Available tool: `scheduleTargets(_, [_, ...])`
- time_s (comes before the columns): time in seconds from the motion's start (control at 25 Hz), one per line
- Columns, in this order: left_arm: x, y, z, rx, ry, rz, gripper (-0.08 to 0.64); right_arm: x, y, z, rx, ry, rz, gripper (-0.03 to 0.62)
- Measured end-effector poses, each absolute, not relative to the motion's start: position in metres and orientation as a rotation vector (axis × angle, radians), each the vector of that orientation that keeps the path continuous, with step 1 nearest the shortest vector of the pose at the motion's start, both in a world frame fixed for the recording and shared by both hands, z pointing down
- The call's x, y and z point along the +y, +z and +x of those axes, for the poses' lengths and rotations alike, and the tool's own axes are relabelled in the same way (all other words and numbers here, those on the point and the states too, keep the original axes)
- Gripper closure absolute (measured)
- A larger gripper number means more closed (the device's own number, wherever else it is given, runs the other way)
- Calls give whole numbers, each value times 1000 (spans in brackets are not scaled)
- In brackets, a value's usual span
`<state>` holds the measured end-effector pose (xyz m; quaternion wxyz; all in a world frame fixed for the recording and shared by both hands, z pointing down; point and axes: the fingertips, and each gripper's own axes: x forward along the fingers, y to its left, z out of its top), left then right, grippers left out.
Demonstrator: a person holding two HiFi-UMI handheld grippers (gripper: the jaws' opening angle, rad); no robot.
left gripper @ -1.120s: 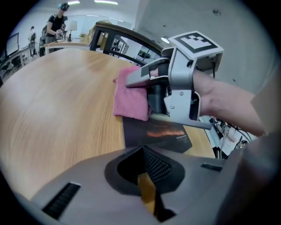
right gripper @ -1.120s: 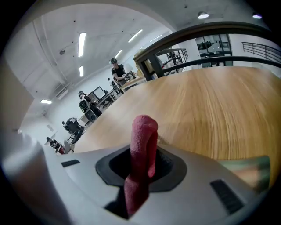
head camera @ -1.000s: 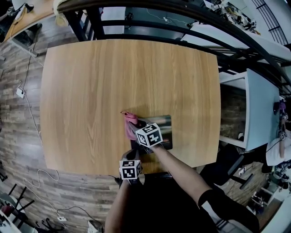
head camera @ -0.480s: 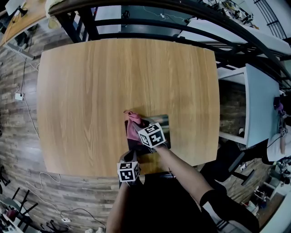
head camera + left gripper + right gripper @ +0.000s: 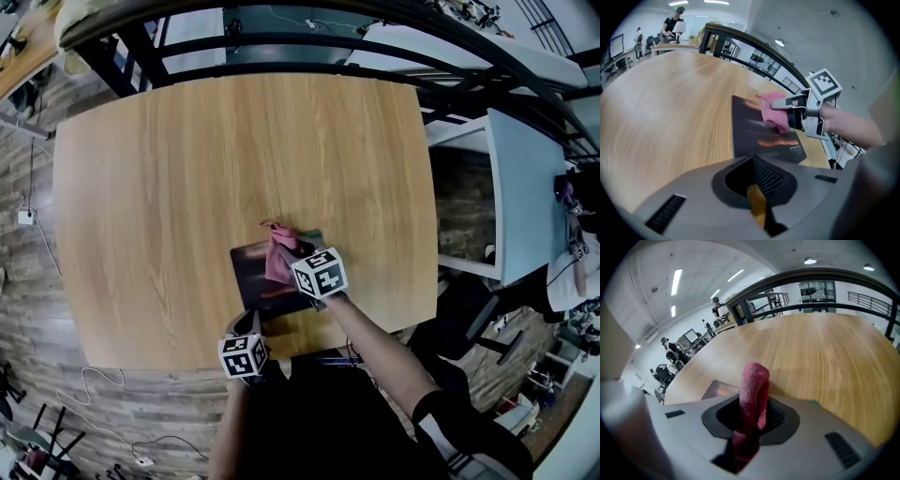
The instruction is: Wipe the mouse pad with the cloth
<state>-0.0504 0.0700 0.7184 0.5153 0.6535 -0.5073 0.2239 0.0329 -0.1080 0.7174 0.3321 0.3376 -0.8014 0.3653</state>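
Pink crumpled cloth (image 5: 277, 260) sits clenched in the right gripper (image 5: 289, 259), its loose end standing up past the jaws and the rest resting on the dark rectangular mouse pad (image 5: 251, 277) beneath that tool. The pad lies on a light wooden table (image 5: 187, 159), stretching away just ahead of the left gripper (image 5: 247, 328), whose jaws are pressed together with nothing between them.

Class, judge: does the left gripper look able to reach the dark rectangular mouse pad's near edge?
Probably yes: the left gripper points at the dark rectangular mouse pad, nothing between; the pink cloth sits farther along.
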Motion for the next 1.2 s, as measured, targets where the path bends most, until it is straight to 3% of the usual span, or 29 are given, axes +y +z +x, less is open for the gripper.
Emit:
scheduleTargets(0.84, [65, 722, -49, -1229, 549, 1594, 537, -134, 706, 179, -1964, 916, 1233, 497])
scheduleTargets(1.2, [64, 721, -47, -1227, 536, 1619, 537, -102, 642, 101, -2200, 931, 1119, 497])
